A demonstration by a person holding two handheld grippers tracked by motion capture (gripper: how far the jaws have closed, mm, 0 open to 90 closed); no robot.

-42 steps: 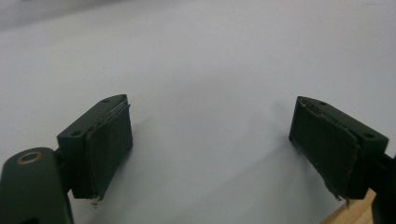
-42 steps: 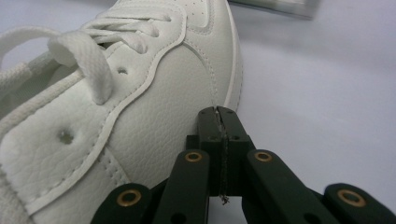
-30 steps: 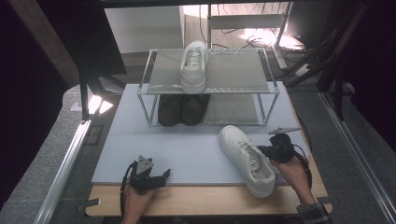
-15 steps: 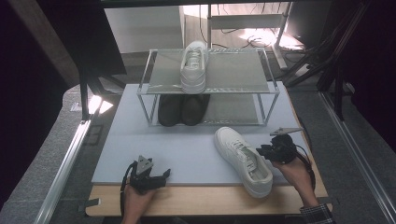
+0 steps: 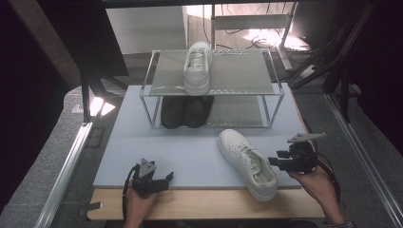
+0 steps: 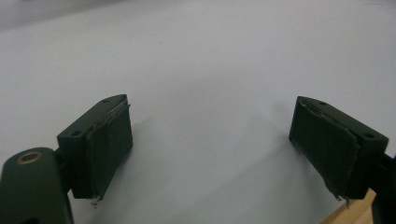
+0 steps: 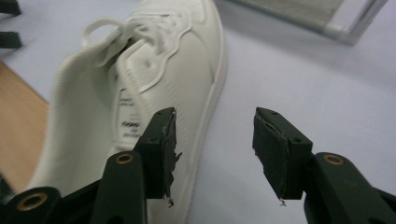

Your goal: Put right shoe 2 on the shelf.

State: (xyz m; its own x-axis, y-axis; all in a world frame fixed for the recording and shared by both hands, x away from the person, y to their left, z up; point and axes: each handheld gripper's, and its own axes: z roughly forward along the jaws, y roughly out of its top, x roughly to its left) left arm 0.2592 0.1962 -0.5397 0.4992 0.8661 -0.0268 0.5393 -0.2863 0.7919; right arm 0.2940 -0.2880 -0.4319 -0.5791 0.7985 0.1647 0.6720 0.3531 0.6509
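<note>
A white sneaker lies on the pale blue mat at the front right, toe toward the rack. My right gripper hovers just right of its heel, and its jaws have just been opening. In the right gripper view the right gripper is open over bare mat, with the sneaker beside and beyond one jaw. A matching white sneaker sits on the rack's top shelf. My left gripper rests at the front left, and the left gripper stands open over mat.
A metal two-shelf rack stands at the back of the mat, with a pair of black shoes on its lower shelf. A wooden table edge runs along the front. Dark frames and cables flank the table.
The right gripper's jaws have come apart and let go of the white sneaker, and the hand has risen a little. The sneaker shifted slightly left. The left gripper stayed still.
</note>
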